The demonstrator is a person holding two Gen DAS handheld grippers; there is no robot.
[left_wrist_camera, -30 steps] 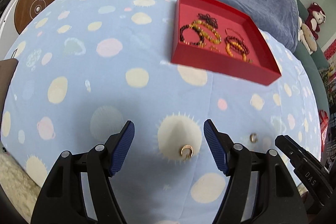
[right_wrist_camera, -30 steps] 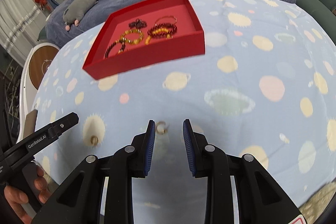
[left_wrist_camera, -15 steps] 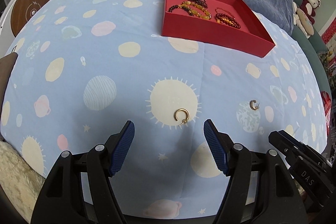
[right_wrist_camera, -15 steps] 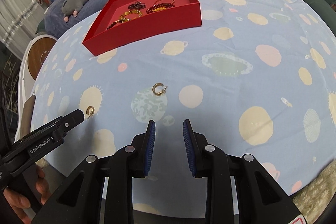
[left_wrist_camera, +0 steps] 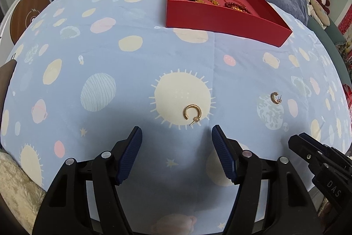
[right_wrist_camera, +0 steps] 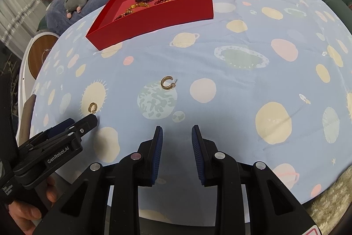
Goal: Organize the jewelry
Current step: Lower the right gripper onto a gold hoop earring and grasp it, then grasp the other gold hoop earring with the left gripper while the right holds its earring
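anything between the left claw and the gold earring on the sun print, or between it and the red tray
Nothing visible. Only bare cloth lies between the open left claw and the gold earring, and between that earring and the red tray. The other earring sits off to the right.

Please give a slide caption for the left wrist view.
Open left gripper hovers before a gold hoop earring; red tray beyond.

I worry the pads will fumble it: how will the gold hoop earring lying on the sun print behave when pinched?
The gold hoop earring looks like thin rigid metal, so probably stiff and very light. It lies flat on the soft tablecloth, so it may sink or skid rather than roll. Its thin post looks bendable.
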